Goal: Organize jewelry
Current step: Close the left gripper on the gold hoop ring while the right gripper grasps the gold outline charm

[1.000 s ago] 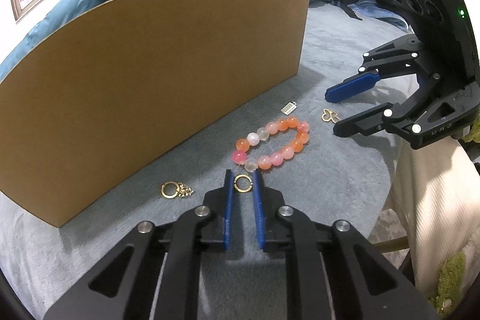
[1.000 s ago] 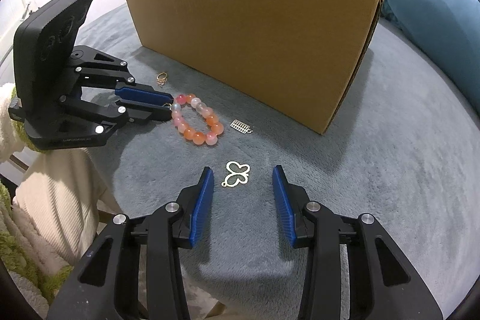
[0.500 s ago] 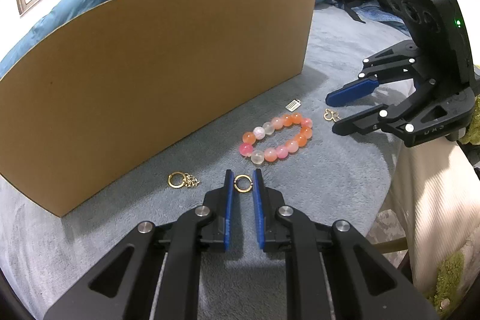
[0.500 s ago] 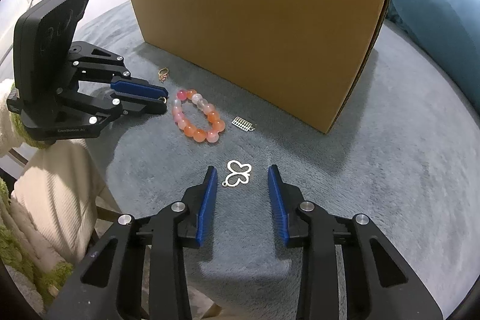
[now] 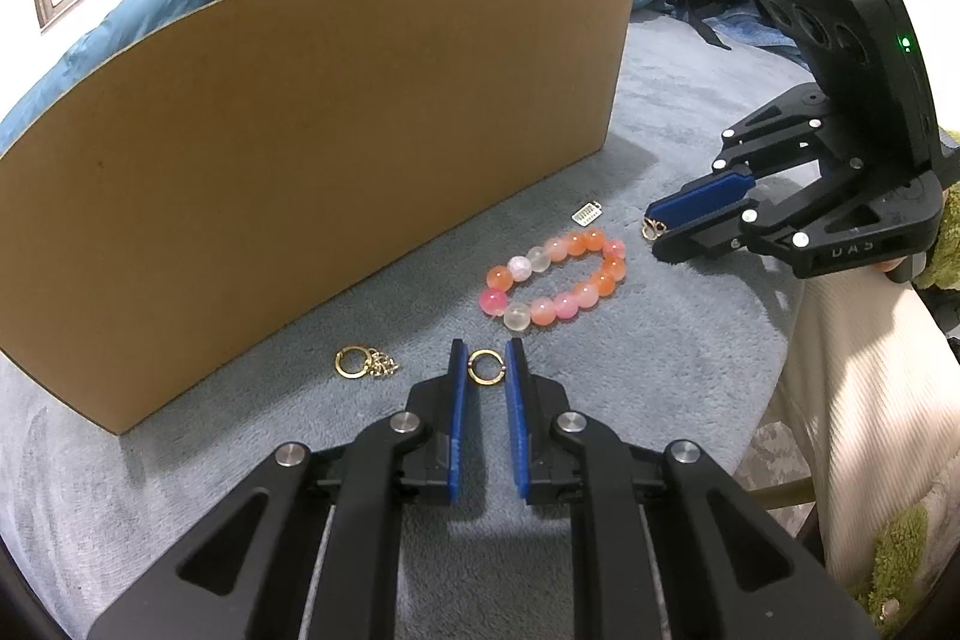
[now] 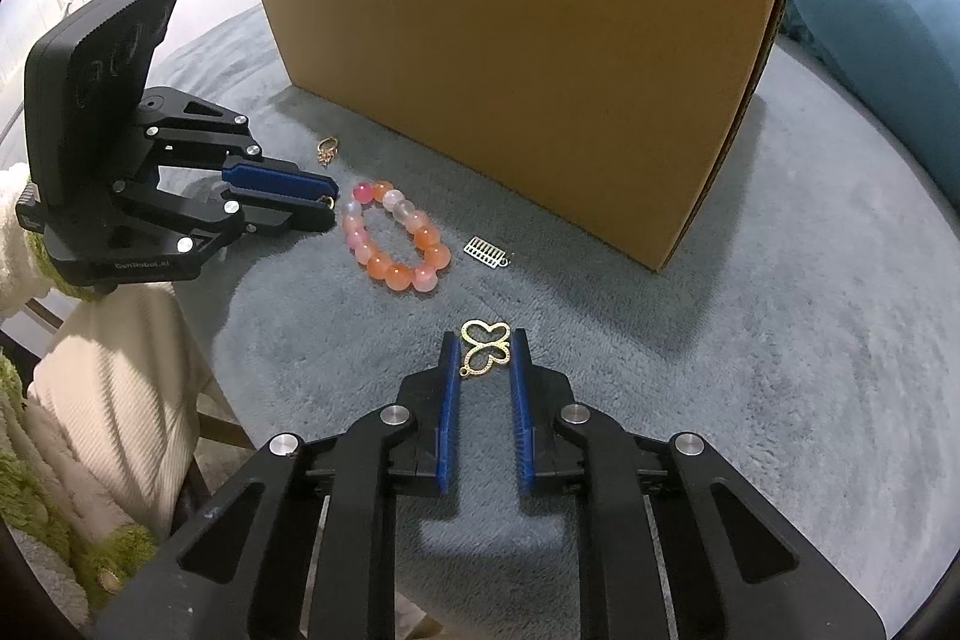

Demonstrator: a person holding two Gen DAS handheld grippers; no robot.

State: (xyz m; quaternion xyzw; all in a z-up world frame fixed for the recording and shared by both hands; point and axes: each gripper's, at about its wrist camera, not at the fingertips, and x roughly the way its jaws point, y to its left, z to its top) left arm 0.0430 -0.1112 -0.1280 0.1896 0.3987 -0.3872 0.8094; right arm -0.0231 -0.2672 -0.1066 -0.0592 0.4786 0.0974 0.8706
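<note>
— Grey blanket (image 5: pixel 690 388), cardboard box (image 5: pixel 300 148) behind; why both grippers low?
— Left gripper (image 5: pixel 486 367) pinches the gold ring (image 5: pixel 486 367); right gripper (image 6: pixel 486 355) is closing around the butterfly pendant (image 6: pixel 486 347) near the front edge.

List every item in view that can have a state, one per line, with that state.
Left gripper: closed on the gold ring.
Right gripper: jaws closing, butterfly pendant between them.
Bead bracelet: lying flat in a closed loop.
Charm ring: lying beside the box.
Small rectangular charm: lying flat, untouched.
Cardboard box: standing upright, top open.
</note>
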